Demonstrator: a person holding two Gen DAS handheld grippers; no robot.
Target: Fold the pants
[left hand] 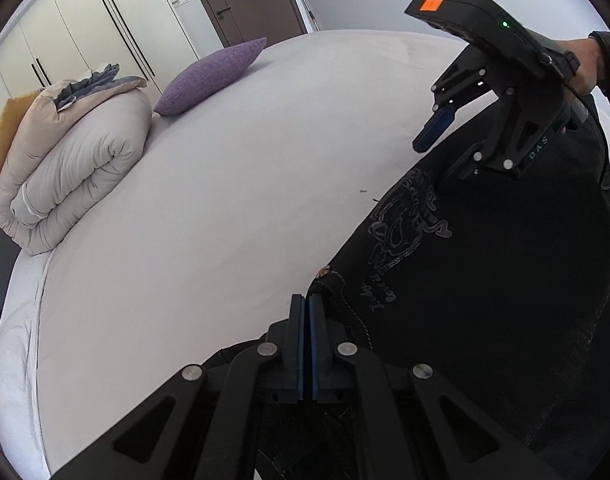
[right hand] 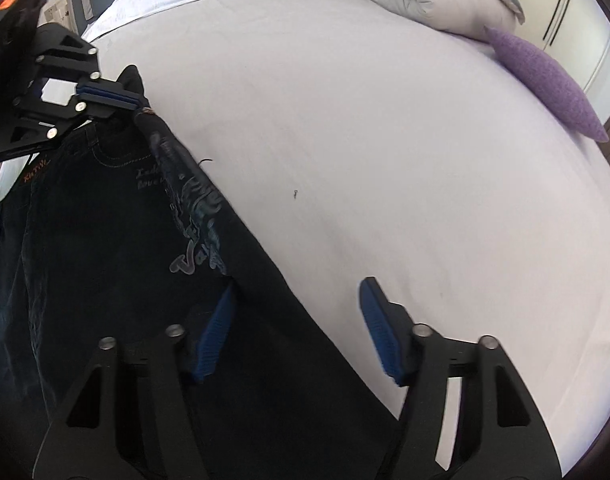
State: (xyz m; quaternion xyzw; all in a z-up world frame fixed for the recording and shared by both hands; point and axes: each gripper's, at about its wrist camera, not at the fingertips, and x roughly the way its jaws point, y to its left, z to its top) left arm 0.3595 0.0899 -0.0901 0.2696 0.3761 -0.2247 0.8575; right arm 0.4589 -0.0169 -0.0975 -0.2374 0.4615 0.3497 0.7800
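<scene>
A wide bed under a pale lilac-grey sheet fills both views. Dark, near-black pants lie on its near side, spread fairly flat, their edge running diagonally across the sheet. The denim carries pale stitching along the seams and a grey embroidered emblem with looping script (too warped to read) just inside that edge; a small orange-lettered label shows near the waistband in the right wrist view.

At the far end of the bed sits a rolled grey duvet, and beside it a purple cushion.

The left gripper has its blue pads pressed together on a raised corner of the pants at the waistband — in the right wrist view the cloth peaks up out of the jaws.

The right gripper, held in a hand, hangs tilted down over the pants with its jaws spread partway — one blue pad over the dark cloth, the other over bare sheet, the pants' edge between them and neither pad pressing on it.
</scene>
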